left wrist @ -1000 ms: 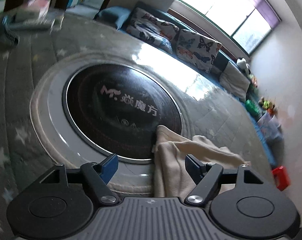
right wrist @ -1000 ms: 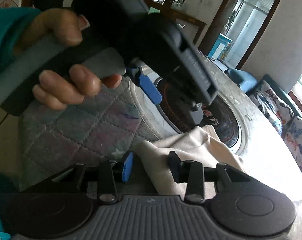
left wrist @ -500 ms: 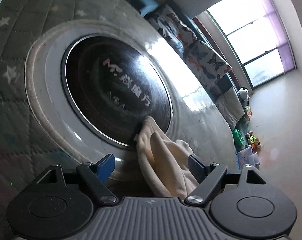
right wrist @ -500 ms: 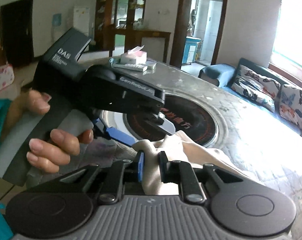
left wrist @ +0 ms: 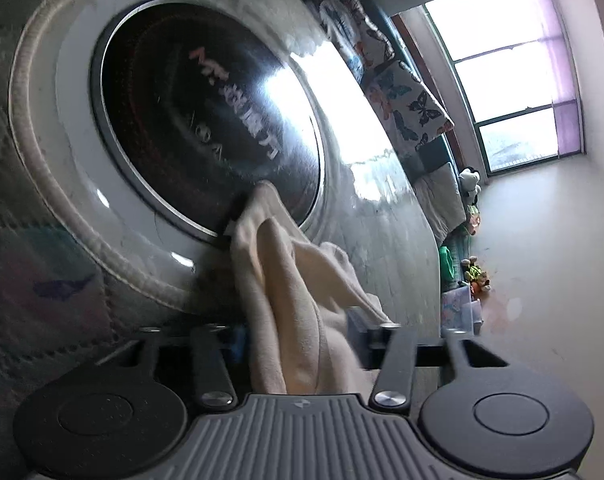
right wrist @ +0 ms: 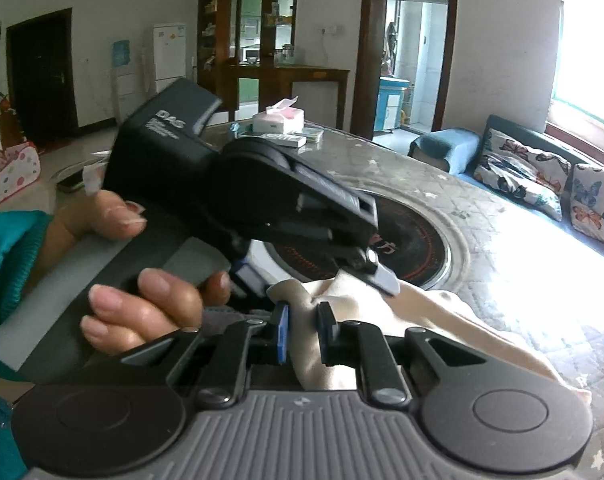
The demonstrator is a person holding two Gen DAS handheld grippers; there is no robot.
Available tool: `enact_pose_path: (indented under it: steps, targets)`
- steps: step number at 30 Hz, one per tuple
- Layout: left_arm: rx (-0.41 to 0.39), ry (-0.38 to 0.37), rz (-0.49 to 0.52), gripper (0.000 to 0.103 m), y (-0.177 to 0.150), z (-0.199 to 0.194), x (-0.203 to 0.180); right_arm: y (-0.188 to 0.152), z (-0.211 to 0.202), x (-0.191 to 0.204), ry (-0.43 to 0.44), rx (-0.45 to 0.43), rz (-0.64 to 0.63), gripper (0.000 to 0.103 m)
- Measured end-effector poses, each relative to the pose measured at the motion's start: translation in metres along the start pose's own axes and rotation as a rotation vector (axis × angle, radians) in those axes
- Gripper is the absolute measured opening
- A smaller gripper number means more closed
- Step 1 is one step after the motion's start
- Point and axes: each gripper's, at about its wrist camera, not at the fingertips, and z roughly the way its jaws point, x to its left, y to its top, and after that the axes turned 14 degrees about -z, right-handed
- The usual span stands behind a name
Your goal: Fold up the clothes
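Observation:
A cream cloth (left wrist: pixel 297 292) lies crumpled at the near edge of the black round cooktop (left wrist: pixel 205 120) on the table. My left gripper (left wrist: pixel 297 340) has its blue-padded fingers around a bunched fold of the cloth, closing but still apart. My right gripper (right wrist: pixel 304 334) is shut on an edge of the same cream cloth (right wrist: pixel 442 320). The left gripper's body (right wrist: pixel 241 192), held in a hand, fills the middle of the right wrist view just above the cloth.
The table has a quilted star-pattern cover (right wrist: pixel 482 216). A tissue box (right wrist: pixel 277 118) and small packs stand at its far side. A sofa with butterfly cushions (right wrist: pixel 518 168) runs beside the table under the window (left wrist: pixel 514 72).
My right gripper closed on the cloth edge and lifted it. My left gripper rolled sideways, came down onto the cloth, and its fingers narrowed around a fold.

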Motion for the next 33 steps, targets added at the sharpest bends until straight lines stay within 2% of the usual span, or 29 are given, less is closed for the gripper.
enact_pose_path:
  steps: [2,4,7,10,13,22,26,30,33]
  targets:
    - [0.004,0.0,-0.016,0.03,0.002,0.002,0.004,-0.001,0.001,0.002,0.008,0.003,-0.005,0.014]
    - [0.002,0.0,-0.019,0.023,0.003,0.002,0.007,-0.004,0.002,0.005,0.014,0.009,-0.009,0.014]
    - [-0.005,0.005,-0.012,0.019,0.004,0.002,0.007,-0.007,-0.001,0.003,0.019,0.008,0.012,0.018]
    - [-0.009,0.012,-0.002,0.019,0.003,0.003,0.006,-0.013,-0.014,-0.007,-0.004,-0.005,0.063,0.02]
    - [-0.014,0.019,0.011,0.019,0.0,0.003,0.005,-0.028,-0.027,-0.028,-0.064,0.0,0.142,0.02]
    - [-0.031,0.048,0.06,0.019,-0.006,0.004,-0.002,-0.098,-0.052,-0.114,-0.376,0.118,0.435,0.023]
    - [-0.039,0.06,0.076,0.019,-0.007,0.006,-0.007,-0.129,-0.047,-0.143,-0.419,0.131,0.548,0.035]
    - [-0.046,0.075,0.1,0.019,-0.009,0.009,-0.011,-0.149,-0.039,-0.158,-0.405,0.104,0.649,0.036]
    - [-0.054,0.086,0.13,0.019,-0.01,0.007,-0.012,-0.152,-0.04,-0.157,-0.39,0.088,0.656,0.035]
